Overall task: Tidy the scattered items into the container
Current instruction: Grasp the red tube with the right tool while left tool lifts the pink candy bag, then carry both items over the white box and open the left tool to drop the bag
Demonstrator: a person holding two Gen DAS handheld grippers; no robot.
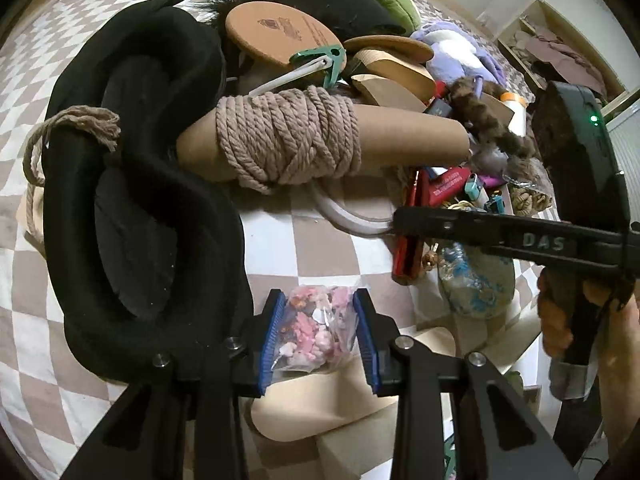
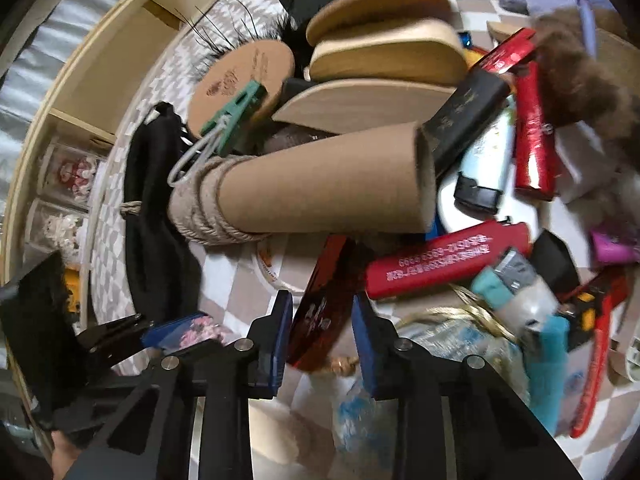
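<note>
My left gripper (image 1: 318, 334) is shut on a clear bag of pink and white bits (image 1: 314, 330), held low over a beige container (image 1: 320, 404). It also shows at the lower left of the right wrist view (image 2: 188, 330). My right gripper (image 2: 322, 344) has its blue pads around a dark red flat case (image 2: 320, 304) lying tilted in the pile; in the left wrist view (image 1: 404, 236) it reaches in from the right onto that red case (image 1: 406, 256). A cardboard cone wound with rope (image 1: 288, 140) (image 2: 304, 192) lies across the clutter.
A checkered cloth (image 1: 316, 236) covers the surface. A black padded item (image 1: 132, 184) lies left. Round cork discs (image 1: 276, 32), wooden pieces (image 2: 384, 52), red lighters (image 2: 448, 264), a purple plush (image 1: 452, 52) and a blue-patterned bag (image 1: 472, 280) crowd the right. A wooden shelf (image 2: 104, 60) stands behind.
</note>
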